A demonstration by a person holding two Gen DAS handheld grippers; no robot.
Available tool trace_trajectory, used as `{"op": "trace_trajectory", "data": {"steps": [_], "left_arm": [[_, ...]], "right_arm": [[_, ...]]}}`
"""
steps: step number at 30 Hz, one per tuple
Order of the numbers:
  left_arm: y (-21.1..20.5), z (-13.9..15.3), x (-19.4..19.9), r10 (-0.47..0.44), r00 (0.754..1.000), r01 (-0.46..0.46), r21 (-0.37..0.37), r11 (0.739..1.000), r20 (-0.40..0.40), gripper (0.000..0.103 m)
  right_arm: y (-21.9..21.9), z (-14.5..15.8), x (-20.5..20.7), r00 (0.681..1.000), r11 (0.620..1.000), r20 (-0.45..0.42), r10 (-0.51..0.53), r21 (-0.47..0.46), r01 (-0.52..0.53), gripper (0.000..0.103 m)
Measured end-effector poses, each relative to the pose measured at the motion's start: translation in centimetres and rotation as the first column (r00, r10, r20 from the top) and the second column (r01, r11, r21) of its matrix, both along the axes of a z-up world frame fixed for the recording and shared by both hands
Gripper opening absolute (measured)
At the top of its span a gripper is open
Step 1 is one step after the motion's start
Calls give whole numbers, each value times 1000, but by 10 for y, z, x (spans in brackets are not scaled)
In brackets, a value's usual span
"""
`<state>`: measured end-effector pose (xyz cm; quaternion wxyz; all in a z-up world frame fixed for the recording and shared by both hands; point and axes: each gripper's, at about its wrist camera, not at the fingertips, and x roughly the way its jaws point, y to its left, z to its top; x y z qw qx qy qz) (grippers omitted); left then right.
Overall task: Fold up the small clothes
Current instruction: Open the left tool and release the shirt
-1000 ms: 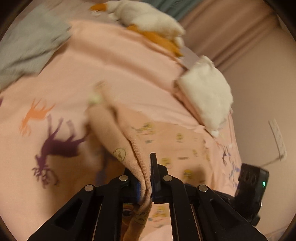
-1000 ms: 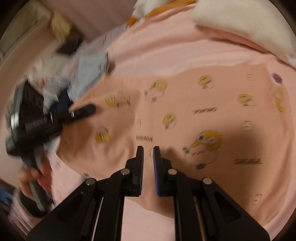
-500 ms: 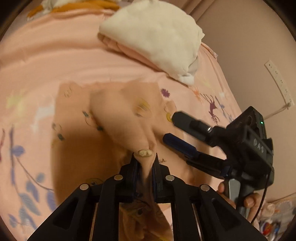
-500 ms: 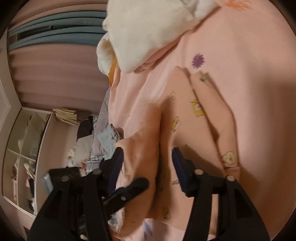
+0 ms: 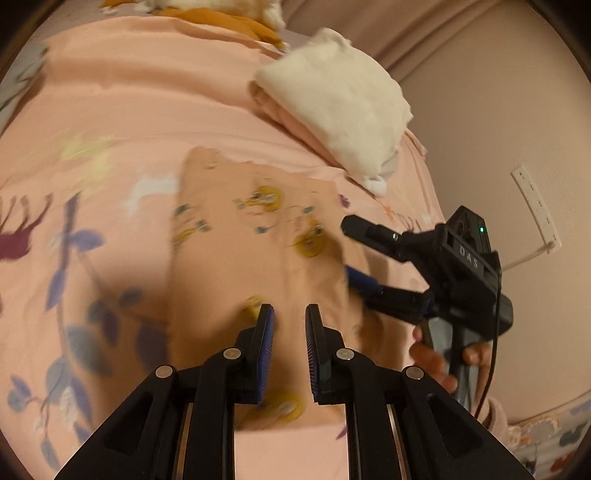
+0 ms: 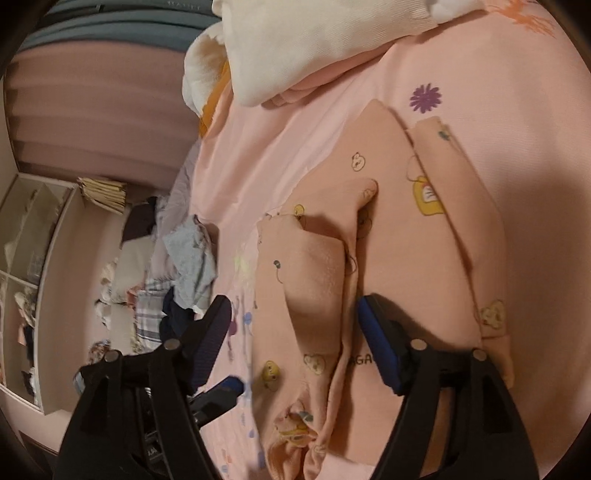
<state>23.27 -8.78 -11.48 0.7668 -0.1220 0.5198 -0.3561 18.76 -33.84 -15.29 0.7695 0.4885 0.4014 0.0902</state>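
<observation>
A small peach shirt with yellow cartoon prints (image 5: pixel 258 236) lies on the pink bed sheet (image 5: pixel 122 110), its sleeves folded in over the body (image 6: pixel 406 236). My left gripper (image 5: pixel 290 314) is open and empty, just above the shirt's near part. My right gripper (image 6: pixel 295 317) is open wide and straddles the folded left sleeve (image 6: pixel 314 280); it also shows in the left wrist view (image 5: pixel 351 251) at the shirt's right edge, one blue pad under a fold of the cloth.
A folded white and pink stack of clothes (image 5: pixel 340 103) lies at the far right of the bed. A white and orange plush toy (image 5: pixel 221 14) lies beyond it. A heap of unfolded clothes (image 6: pixel 177 266) lies at the bed's far side, by a shelf (image 6: pixel 33 258).
My left gripper has let go of the sleeve it held and opened. The sleeve now lies flat on the shirt. My right gripper stays open over the shirt.
</observation>
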Motion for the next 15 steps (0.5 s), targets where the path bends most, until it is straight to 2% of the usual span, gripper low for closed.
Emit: {"op": "trace_trajectory", "data": {"steps": [3, 6, 11, 15], "left_arm": [[12, -6, -5, 33, 999, -33, 3, 999, -7, 12], [23, -10, -10, 57, 998, -56, 9, 998, -12, 12], [34, -9, -19, 78, 997, -78, 19, 997, 16, 12], [45, -11, -24, 90, 996, -90, 18, 996, 18, 12]], "right_arm": [[5, -3, 10, 999, 997, -34, 9, -70, -11, 70], [8, -6, 16, 999, 992, -48, 13, -124, -18, 61], [13, -9, 24, 997, 976, -82, 15, -218, -32, 36], [14, -11, 26, 995, 961, -98, 11, -275, -38, 22]]}}
